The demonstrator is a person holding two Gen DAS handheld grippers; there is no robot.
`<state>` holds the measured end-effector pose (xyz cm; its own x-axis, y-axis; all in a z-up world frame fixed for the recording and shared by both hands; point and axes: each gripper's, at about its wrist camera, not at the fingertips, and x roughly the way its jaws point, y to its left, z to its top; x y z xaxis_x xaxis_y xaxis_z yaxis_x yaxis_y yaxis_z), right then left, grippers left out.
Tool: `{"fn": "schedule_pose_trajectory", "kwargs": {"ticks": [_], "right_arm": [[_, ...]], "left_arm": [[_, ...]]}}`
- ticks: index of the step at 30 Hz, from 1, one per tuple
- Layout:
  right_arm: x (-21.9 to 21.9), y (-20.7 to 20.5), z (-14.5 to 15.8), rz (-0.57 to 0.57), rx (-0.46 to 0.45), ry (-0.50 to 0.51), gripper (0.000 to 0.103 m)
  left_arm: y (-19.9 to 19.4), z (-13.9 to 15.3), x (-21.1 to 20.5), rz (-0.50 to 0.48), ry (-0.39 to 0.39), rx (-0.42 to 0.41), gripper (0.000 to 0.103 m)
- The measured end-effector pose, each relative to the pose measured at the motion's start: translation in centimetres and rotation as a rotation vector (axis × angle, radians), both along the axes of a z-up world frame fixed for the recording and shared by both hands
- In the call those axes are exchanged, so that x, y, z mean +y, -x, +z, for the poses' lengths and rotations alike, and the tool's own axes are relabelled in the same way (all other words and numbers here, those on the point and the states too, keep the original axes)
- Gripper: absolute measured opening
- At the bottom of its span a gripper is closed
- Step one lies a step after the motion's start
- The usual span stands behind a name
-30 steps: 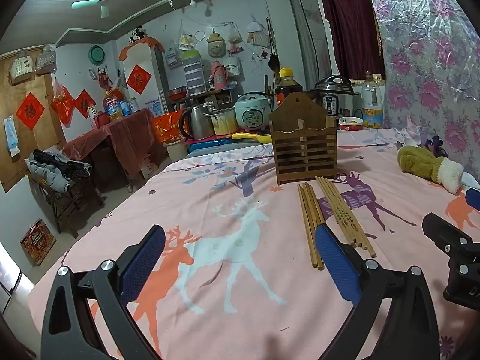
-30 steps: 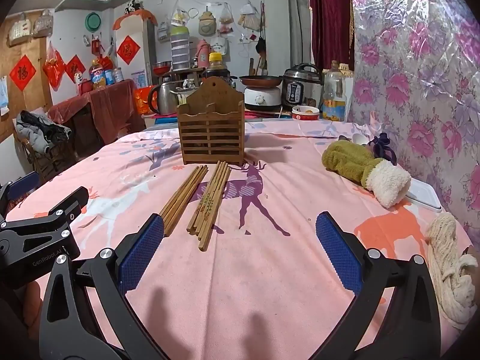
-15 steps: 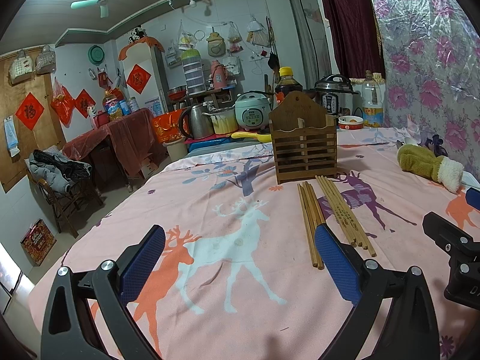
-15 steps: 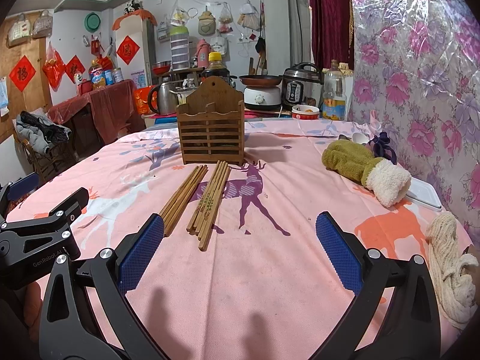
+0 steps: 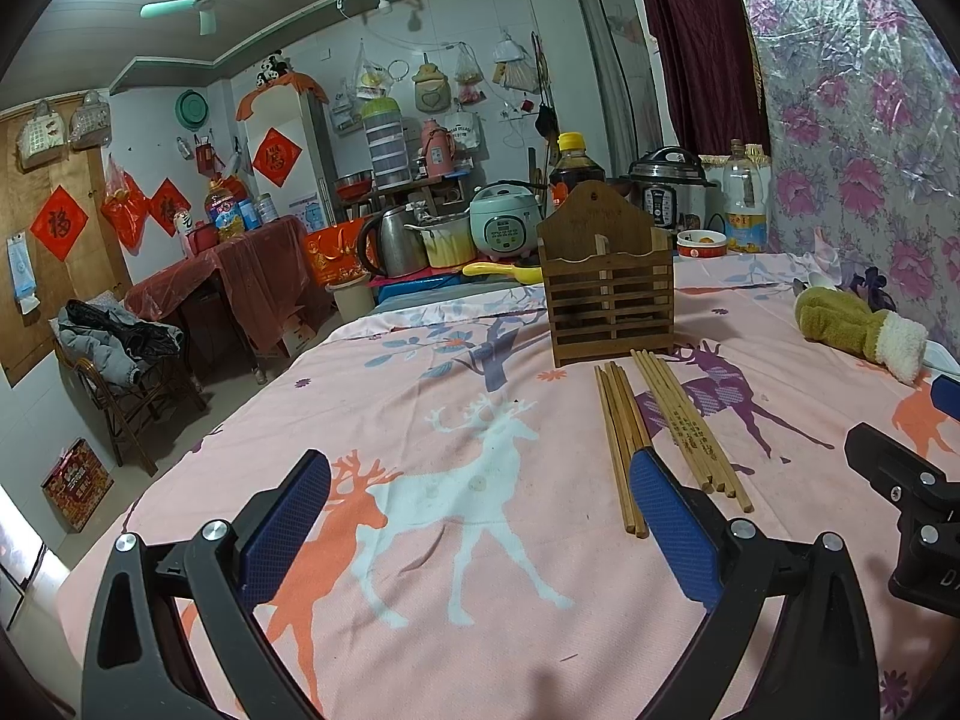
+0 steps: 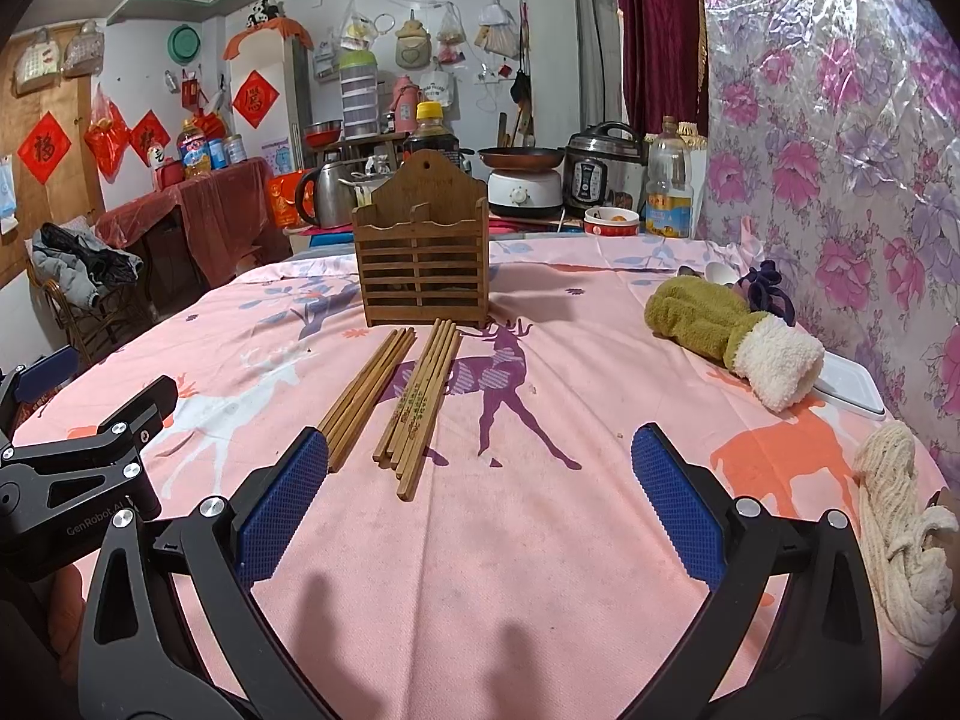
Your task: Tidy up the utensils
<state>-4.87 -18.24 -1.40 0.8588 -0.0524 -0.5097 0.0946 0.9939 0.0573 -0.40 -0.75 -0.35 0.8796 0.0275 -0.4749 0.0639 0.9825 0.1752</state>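
A wooden slatted utensil holder (image 5: 605, 285) (image 6: 421, 261) stands upright on the pink deer tablecloth. Two bundles of chopsticks lie flat in front of it: a darker bundle (image 5: 618, 438) (image 6: 367, 396) and a lighter printed bundle (image 5: 690, 426) (image 6: 423, 399). My left gripper (image 5: 480, 516) is open and empty, low over the cloth, left of the chopsticks' near ends. My right gripper (image 6: 480, 480) is open and empty, just short of the chopsticks' near ends. Each gripper's body shows at the edge of the other's view.
A green and white plush mitt (image 6: 729, 333) (image 5: 858, 324) lies at the right. A cream rag (image 6: 900, 540) and a white lid (image 6: 852, 387) lie near the right edge. Pots, cookers and bottles stand behind the table's far edge (image 6: 600, 240).
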Motion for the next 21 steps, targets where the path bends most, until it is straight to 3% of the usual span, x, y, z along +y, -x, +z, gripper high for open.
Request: {"fn": "schedule_pose_trajectory", "kwargs": {"ticks": [21], "right_arm": [[-0.7,-0.1,1.2,0.000,0.003,-0.004,0.097]], "left_arm": [[-0.2,-0.1,0.1,-0.006,0.002,0.015,0.098]]}}
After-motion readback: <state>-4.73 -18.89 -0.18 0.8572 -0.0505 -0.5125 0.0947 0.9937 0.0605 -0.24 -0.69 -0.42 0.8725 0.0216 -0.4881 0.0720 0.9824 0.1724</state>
